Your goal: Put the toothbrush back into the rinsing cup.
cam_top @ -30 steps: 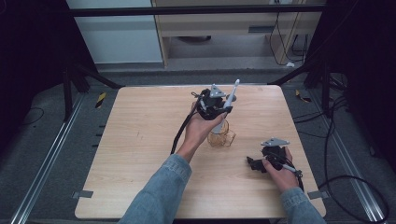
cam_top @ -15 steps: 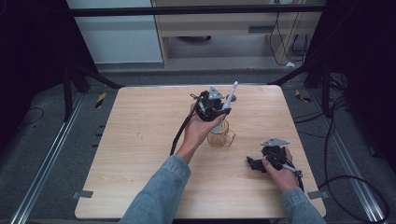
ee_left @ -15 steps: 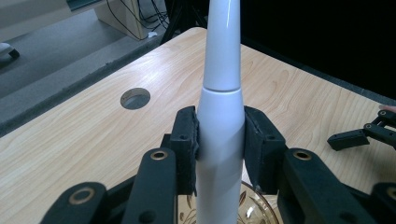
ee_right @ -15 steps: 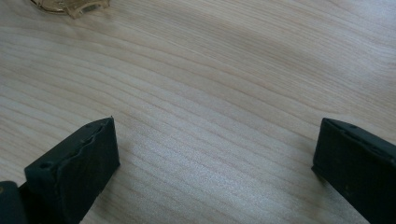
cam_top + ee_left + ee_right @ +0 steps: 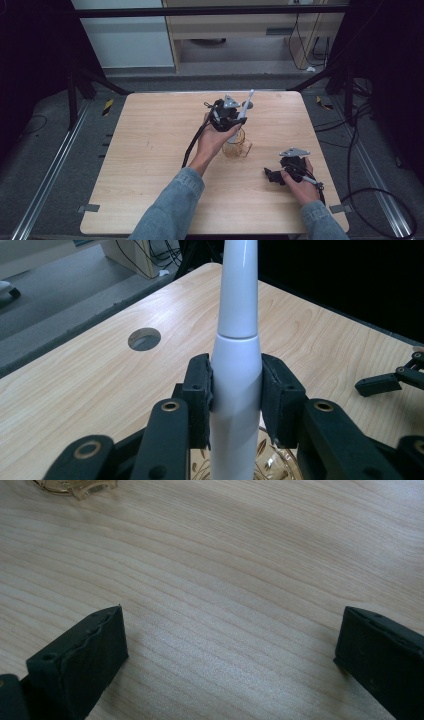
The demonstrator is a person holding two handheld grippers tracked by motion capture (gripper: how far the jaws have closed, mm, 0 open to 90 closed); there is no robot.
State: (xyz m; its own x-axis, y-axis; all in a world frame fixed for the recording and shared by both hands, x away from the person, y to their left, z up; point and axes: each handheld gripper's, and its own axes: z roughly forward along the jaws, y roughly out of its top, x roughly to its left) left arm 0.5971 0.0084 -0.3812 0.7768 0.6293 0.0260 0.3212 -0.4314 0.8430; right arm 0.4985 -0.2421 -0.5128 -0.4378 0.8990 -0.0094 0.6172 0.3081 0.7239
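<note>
Your left claw [image 5: 235, 120] was pinching a white electric toothbrush [image 5: 242, 116] around the thick part of its handle, and in the left gripper view the two black pads [image 5: 199, 399] pressed flat against either side of the white body [image 5: 235, 390], just below the seam where the narrower neck began. You held the toothbrush nearly upright, tilted a little, with its slim end pointing up and away from you toward the far edge of the table [image 5: 150, 150]. Its lower end sat over an amber glass cup [image 5: 235, 146] that stood near the middle of the table, just beside your left hand [image 5: 212, 142]; the cup's patterned rim [image 5: 280, 465] showed right under the claw in the left gripper view, though whether the handle reached inside the cup or touched it could not be told. A round hole [image 5: 144, 338] in the tabletop lay beyond the toothbrush, toward the far edge. Your right claw [image 5: 274, 176] rested low over the table at the near right, well apart from the cup, with your right hand [image 5: 300, 182] wrapped around its body. Its jaws were spread wide with nothing but bare wood grain [image 5: 225, 605] between them, and an edge of the amber cup [image 5: 75, 487] showed at the top of the right gripper view.
</note>
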